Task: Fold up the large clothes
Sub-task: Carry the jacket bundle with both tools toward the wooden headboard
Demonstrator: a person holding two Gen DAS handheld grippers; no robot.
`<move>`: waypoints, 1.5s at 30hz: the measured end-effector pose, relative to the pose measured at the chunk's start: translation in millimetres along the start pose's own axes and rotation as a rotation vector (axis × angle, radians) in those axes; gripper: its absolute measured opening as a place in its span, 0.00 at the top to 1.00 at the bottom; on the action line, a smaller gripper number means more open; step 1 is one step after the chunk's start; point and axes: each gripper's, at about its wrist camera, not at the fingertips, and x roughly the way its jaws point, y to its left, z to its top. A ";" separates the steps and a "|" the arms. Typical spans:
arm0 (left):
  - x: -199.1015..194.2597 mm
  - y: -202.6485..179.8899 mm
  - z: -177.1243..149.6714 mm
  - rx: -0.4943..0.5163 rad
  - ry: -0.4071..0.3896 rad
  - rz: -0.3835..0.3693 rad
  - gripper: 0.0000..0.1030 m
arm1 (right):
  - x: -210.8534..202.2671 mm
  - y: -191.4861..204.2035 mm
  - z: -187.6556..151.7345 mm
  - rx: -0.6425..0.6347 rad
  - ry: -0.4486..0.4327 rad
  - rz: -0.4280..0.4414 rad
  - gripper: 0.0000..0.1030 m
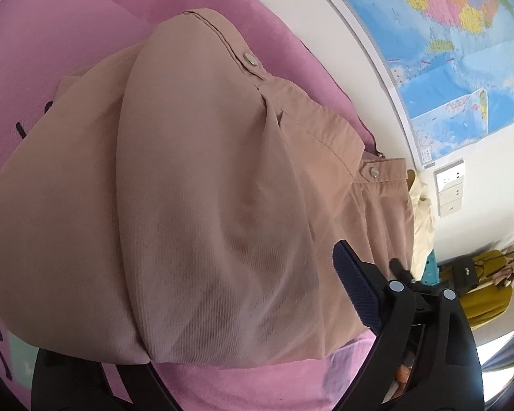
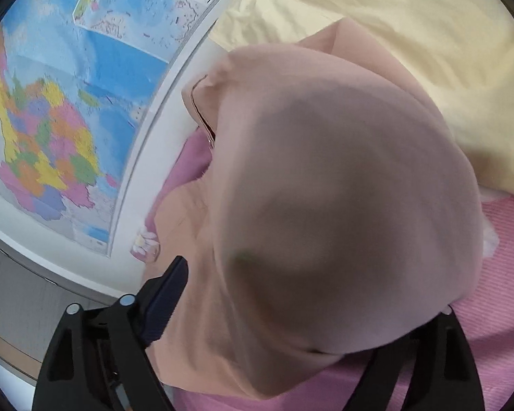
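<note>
A dusty-pink garment (image 1: 195, 205) with metal snap buttons (image 1: 249, 59) lies on a pink bedspread (image 1: 243, 387). In the left wrist view the cloth is draped over my left gripper (image 1: 243, 311); only the right finger's blue pad (image 1: 356, 294) shows, the left finger is hidden under fabric. In the right wrist view the same garment (image 2: 325, 188) covers my right gripper (image 2: 291, 308); its left finger (image 2: 164, 301) shows, the right one is buried. Both grippers stand wide apart with cloth between the fingers.
A wall map (image 1: 462, 51) hangs beside the bed, with wall sockets (image 1: 450, 188) below it. A cream pillow or quilt (image 2: 411, 27) lies behind the garment. A yellow chair with a black bag (image 1: 479, 284) stands beyond the bed.
</note>
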 end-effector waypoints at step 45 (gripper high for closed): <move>-74.3 -19.5 82.6 0.123 -0.137 0.067 0.87 | 16.3 111.3 14.8 -0.244 0.106 0.261 0.87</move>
